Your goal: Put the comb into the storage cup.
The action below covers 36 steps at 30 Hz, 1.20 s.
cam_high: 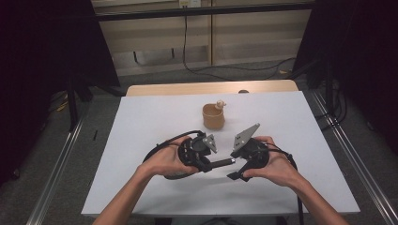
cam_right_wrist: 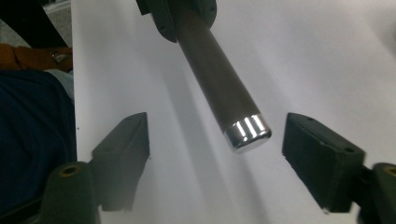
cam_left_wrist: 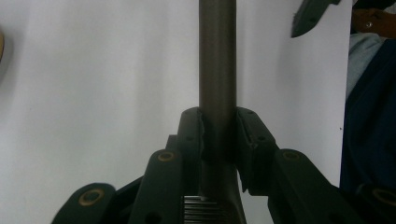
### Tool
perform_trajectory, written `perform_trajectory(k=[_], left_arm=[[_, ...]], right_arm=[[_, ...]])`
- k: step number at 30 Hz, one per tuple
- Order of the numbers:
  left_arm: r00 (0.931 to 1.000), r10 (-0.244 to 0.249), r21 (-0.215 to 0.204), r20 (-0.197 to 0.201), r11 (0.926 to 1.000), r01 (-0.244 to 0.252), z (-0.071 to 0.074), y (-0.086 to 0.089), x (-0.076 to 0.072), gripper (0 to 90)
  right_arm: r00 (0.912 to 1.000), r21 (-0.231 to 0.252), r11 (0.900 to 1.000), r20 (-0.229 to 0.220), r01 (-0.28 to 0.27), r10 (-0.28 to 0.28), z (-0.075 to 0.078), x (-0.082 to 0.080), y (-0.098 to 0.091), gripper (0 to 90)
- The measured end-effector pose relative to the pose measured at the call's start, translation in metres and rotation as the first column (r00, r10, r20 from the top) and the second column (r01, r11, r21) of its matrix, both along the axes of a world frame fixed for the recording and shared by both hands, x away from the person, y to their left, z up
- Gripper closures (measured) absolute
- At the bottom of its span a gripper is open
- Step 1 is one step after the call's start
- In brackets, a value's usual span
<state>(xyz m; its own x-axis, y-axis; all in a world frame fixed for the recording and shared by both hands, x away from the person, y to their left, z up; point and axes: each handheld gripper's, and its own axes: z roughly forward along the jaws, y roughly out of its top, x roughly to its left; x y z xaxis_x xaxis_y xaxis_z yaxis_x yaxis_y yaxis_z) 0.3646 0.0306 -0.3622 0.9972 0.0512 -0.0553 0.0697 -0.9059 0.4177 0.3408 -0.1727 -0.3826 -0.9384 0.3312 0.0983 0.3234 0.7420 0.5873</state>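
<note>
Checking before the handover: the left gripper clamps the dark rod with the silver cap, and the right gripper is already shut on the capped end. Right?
Not quite. The left gripper does clamp the dark silver-capped rod, but in the right gripper view the right gripper is open, its pads clear of the capped end.

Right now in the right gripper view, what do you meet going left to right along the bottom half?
Left black jaw pad → chrome-capped end of the dark brown rod → right black jaw pad.
</note>
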Motion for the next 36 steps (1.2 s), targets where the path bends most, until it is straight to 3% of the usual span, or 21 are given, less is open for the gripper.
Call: perform_trajectory(k=[19,24,36], left_arm=[[0.9997,-0.024,0.014,0.004,0.9996,0.024,-0.003,-0.003,0.000,73.2],[0.9995,-0.030,0.016,0.002,0.9994,0.030,-0.005,-0.004,-0.001,73.1],[0.9995,-0.032,0.017,-0.008,0.9993,0.032,-0.007,-0.002,0.003,73.1]], right_arm=[[0.9922,-0.069,0.9902,0.018,-0.122,0.123,0.003,0.010,0.017,48.6],[0.9903,-0.088,0.9870,0.022,-0.134,0.137,0.001,0.010,0.019,56.9],[0.9856,-0.092,0.9829,0.041,-0.160,0.164,-0.002,0.016,0.021,66.2]])
